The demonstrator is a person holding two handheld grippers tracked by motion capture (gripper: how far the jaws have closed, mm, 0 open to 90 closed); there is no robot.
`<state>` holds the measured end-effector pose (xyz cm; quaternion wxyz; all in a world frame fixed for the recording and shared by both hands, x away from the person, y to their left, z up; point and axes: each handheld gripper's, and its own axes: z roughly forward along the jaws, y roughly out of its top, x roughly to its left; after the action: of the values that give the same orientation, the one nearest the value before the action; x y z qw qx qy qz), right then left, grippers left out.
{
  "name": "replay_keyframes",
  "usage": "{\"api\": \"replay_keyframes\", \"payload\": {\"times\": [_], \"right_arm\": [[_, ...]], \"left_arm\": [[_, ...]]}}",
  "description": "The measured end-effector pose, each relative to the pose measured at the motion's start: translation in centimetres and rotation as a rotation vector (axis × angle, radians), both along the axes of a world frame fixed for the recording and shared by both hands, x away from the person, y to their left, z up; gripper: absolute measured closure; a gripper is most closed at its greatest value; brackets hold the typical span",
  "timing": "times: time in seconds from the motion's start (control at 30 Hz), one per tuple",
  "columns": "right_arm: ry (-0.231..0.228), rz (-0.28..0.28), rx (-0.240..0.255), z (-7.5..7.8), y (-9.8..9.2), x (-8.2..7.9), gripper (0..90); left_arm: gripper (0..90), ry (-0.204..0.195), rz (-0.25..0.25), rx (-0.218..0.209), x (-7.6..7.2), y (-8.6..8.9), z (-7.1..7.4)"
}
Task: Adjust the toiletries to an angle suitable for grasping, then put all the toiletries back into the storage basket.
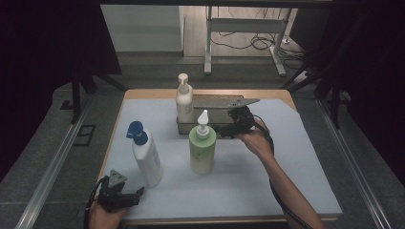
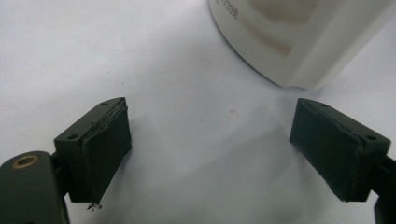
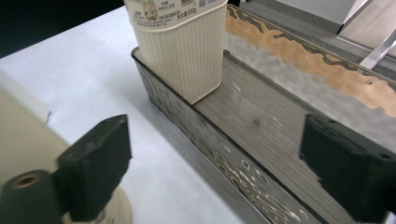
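A cream pump bottle (image 1: 184, 101) stands upright at the left end of a grey metal tray (image 1: 219, 101) at the back of the table. In the right gripper view the ribbed bottle (image 3: 180, 51) sits inside the tray (image 3: 261, 126). My right gripper (image 1: 225, 129) hovers at the tray's front wall, just right of a green pump bottle (image 1: 202, 152); its jaws (image 3: 215, 163) stand open with nothing between them. A white bottle with a blue cap (image 1: 147, 160) stands at the front left. My left gripper (image 1: 139, 192) rests beside its base (image 2: 299, 42), open and empty (image 2: 215, 144).
A pale blue mat (image 1: 286, 167) covers the wooden table. The green bottle's pale pump head (image 3: 23, 126) sits close by the right gripper's left jaw. Beyond the table stand metal frame legs (image 1: 208, 43) and floor cables.
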<state>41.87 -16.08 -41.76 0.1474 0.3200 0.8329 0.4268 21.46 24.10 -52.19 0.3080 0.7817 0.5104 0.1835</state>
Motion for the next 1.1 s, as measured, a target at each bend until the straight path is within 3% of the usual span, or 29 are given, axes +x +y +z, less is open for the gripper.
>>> {"api": "replay_keyframes", "payload": {"times": [0.3,0.43,0.7,0.93,1.1], "right_arm": [[-0.027,0.024,-0.036,0.2,-1.6,-1.8,0.0],[-0.021,0.023,-0.028,0.1,-2.5,-2.6,0.0],[0.001,0.032,0.039,0.0,-3.7,-4.6,0.0],[-0.031,0.064,0.021,-0.4,-4.2,-6.5,0.0],[-0.021,0.086,0.018,-0.6,-4.3,-7.6,0.0]], "left_arm": [[12.1,0.000,0.000,0.001,0.0,0.0,0.0],[12.0,0.000,0.000,0.001,0.0,0.0,0.0],[12.0,-0.001,0.000,0.003,0.0,0.0,0.0],[12.1,-0.001,0.001,0.003,0.0,0.0,0.0],[12.1,-0.001,0.000,0.003,0.0,0.0,0.0]]}}
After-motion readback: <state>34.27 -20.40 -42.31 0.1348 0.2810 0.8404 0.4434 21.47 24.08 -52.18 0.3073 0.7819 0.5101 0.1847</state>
